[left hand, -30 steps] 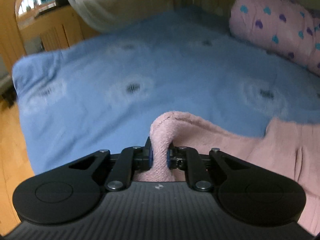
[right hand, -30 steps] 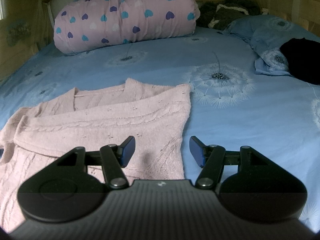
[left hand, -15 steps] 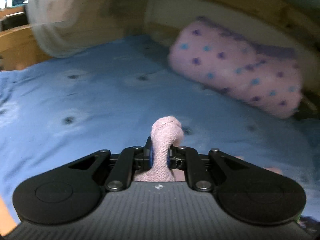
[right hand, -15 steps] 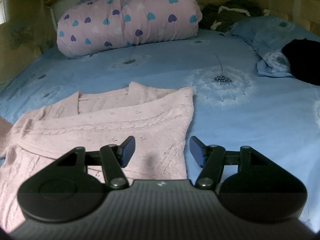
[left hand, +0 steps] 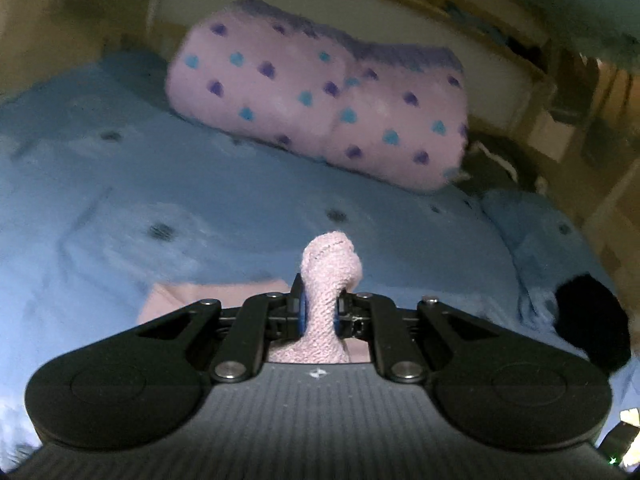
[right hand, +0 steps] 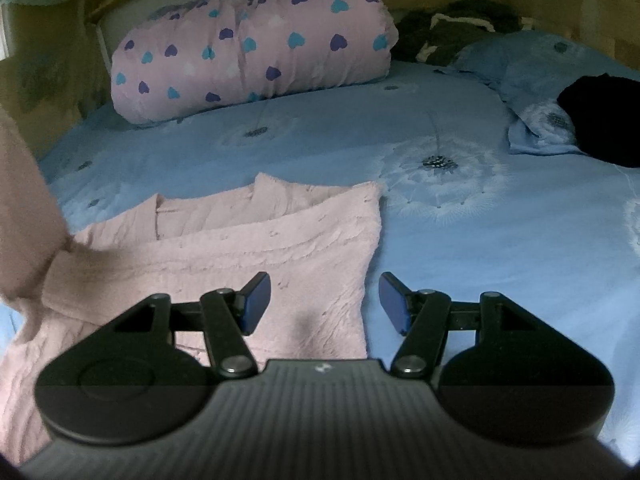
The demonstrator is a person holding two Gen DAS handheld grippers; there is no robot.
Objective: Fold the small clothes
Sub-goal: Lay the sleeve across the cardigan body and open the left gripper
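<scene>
A pink knitted sweater (right hand: pixel 256 248) lies on the blue bed, its right side folded in with a straight edge. My left gripper (left hand: pixel 320 312) is shut on a bunched part of the pink sweater (left hand: pixel 326 280), lifted above the bed. The lifted part hangs as a pink blur at the left edge of the right wrist view (right hand: pixel 24 208). My right gripper (right hand: pixel 324 300) is open and empty, hovering over the sweater's lower right edge.
A rolled pink quilt with hearts (right hand: pixel 256 44) lies at the head of the bed. A black garment (right hand: pixel 604 120) rests on a blue pillow (right hand: pixel 540 64) at the right. The blue dandelion-print sheet (right hand: pixel 480 240) stretches to the right.
My left gripper has lifted the pinched sweater part and swung right toward the headboard; the raised fabric now shows at the left of the right wrist view. The right gripper has barely moved.
</scene>
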